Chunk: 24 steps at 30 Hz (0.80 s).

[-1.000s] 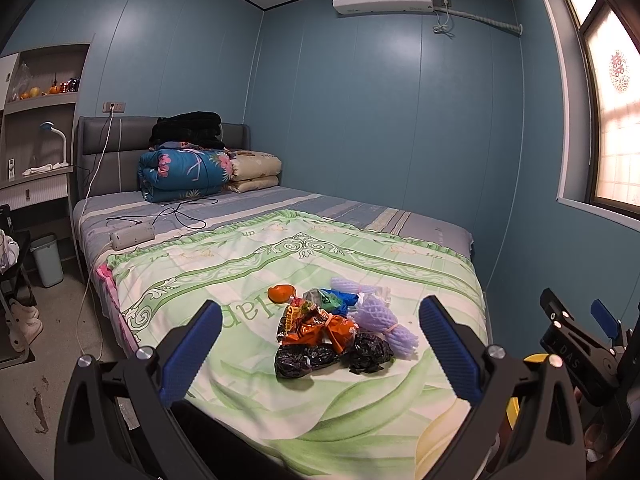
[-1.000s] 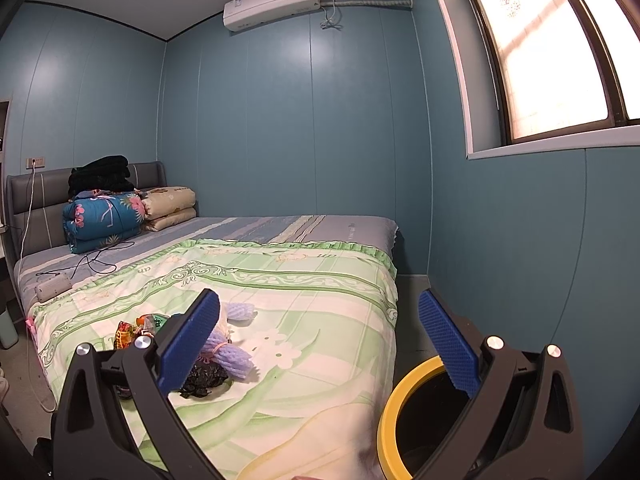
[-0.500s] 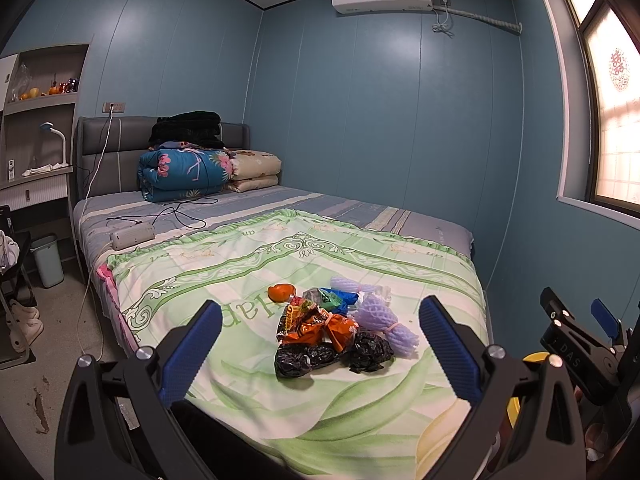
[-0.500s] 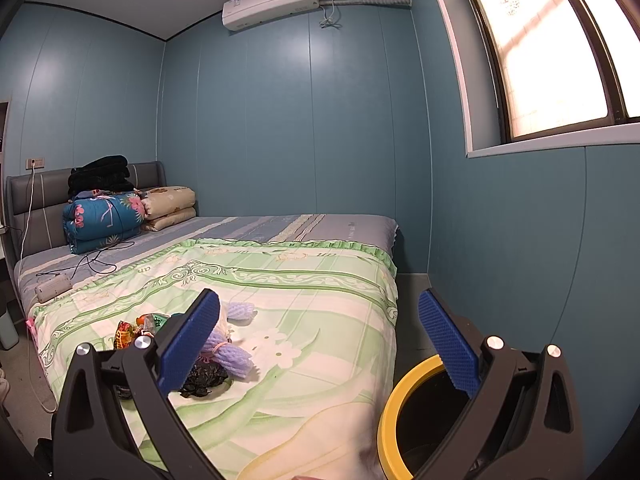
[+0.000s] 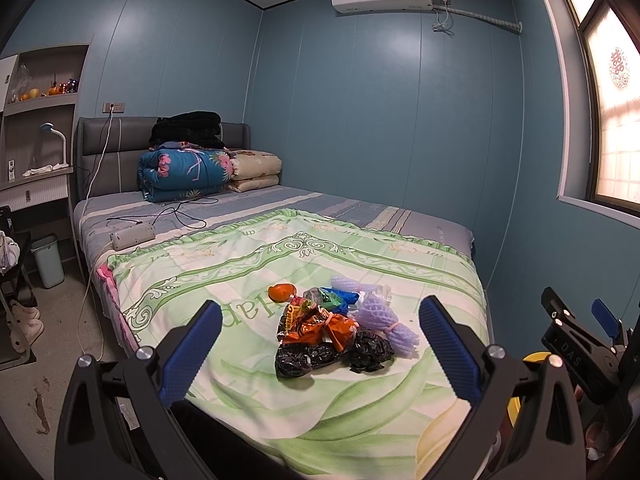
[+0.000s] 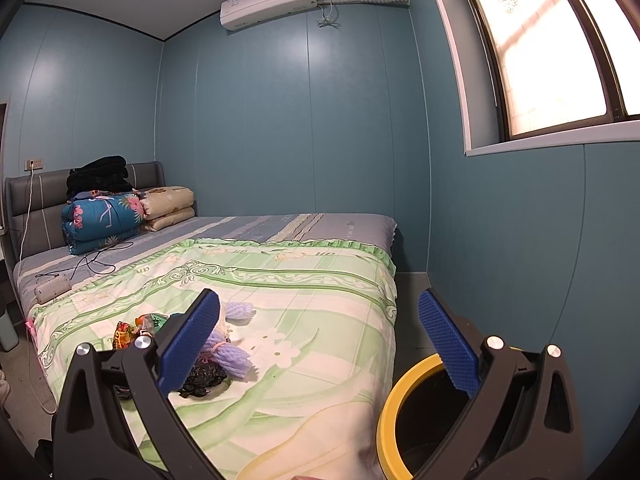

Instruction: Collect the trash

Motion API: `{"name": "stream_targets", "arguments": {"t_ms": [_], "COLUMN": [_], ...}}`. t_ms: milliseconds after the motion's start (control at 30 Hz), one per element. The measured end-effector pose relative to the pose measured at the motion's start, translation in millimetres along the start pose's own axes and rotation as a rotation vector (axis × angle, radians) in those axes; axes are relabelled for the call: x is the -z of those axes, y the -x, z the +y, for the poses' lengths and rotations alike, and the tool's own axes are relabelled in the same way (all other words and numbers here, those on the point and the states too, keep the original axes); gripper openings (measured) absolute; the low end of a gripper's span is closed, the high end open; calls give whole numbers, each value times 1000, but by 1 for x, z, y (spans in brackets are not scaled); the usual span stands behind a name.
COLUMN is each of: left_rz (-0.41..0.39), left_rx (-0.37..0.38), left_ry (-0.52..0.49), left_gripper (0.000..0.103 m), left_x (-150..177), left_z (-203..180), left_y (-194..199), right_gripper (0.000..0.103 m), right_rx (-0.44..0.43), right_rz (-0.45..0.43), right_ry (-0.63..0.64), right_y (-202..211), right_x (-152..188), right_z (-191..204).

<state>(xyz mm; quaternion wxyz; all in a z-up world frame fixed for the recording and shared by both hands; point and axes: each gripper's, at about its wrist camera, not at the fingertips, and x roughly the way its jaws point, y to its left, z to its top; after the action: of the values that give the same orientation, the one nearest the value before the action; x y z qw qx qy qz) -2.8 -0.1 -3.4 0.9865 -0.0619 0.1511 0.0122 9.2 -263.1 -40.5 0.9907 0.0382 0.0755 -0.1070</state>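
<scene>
Trash sits in a little pile on the green blanket. Both the left gripper and right gripper are wide apart, holding nothing, near the yellow bin.

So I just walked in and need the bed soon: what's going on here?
A person holds a two-finger claw in each hand to collect trash. The left claw and right claw are both open and empty, above the bed's near end. The trash pile of wrappers, black bags and purple foam netting lies untouched on the green quilt. A yellow-rimmed bin waits beside the bed.
</scene>
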Motion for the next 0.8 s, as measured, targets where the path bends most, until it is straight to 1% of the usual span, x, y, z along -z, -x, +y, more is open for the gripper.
{"name": "stream_targets", "arguments": {"t_ms": [367, 567, 700, 800], "left_rz": [1, 6, 40, 77], "left_rx": [0, 0, 6, 38], "left_ry": [-2, -2, 13, 26], "left_gripper": [95, 95, 95, 95], "left_x": [0, 1, 2, 3], "left_z": [1, 2, 8, 17], "left_y": [1, 0, -9, -21], "right_gripper": [95, 95, 95, 95], "right_rx": [5, 13, 45, 42], "right_rz": [9, 3, -15, -9], "right_ry": [-14, 2, 37, 78], "right_y": [-3, -6, -14, -28], "right_x": [0, 1, 2, 3], "right_z": [1, 3, 6, 7]}}
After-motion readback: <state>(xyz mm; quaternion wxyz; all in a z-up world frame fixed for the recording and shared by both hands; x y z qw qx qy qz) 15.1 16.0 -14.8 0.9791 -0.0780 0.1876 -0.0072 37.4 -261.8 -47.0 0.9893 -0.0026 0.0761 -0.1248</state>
